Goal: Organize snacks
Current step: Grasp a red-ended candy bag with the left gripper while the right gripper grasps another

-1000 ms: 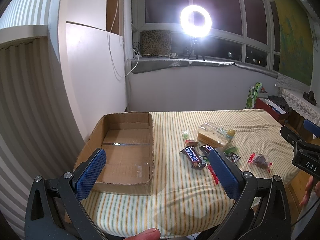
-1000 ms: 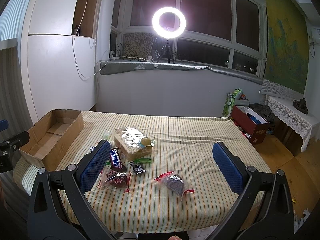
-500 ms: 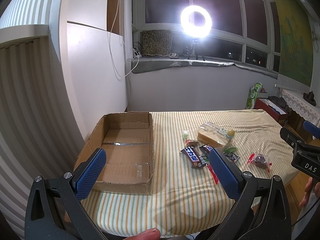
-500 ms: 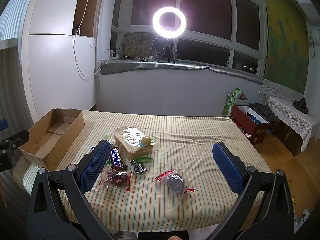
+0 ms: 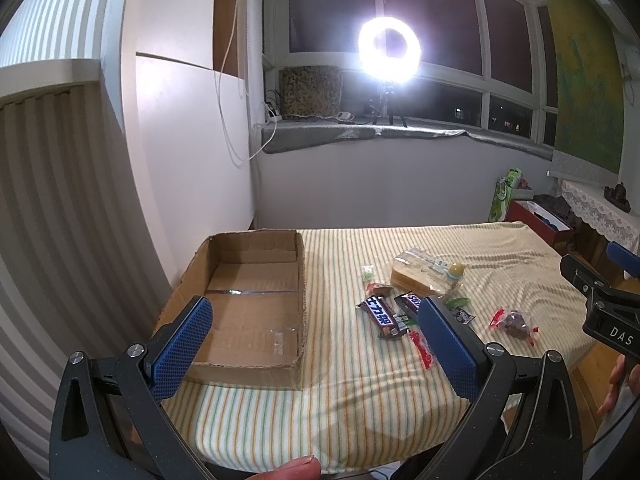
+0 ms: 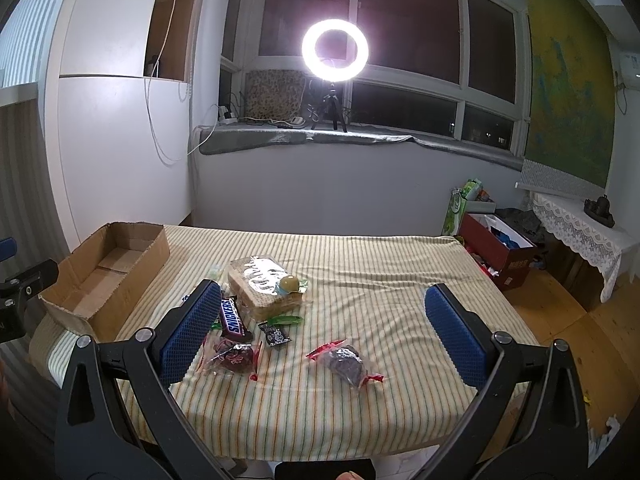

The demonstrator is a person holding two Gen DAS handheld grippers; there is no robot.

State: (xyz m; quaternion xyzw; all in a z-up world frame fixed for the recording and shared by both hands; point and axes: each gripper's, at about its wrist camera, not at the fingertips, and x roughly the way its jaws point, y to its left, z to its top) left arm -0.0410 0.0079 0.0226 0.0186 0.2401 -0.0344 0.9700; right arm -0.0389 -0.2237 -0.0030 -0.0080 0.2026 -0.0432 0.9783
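Item: loose snacks clustered mid-table beside an empty cardboard box, evidently their destination; left gripper and right gripper, both spread wide and holding nothing, hover short of them.

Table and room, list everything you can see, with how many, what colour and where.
cardboard box: 1, brown, open and empty, left end of the table
striped tablecloth: 1, cream with green and orange stripes, over the table
bread bag: 1, clear with tan bread, mid-table
Snickers bars: 2, brown and blue, near the bread
dark candies in clear red-tipped wrappers: 2, near edge of the table
small black packet: 1, between those candies
ring light: 1, white, lit, on the windowsill
red box: 1, floor, right of the table
left claw: 1, black with blue pads, open, empty
right claw: 1, same colours, open, empty
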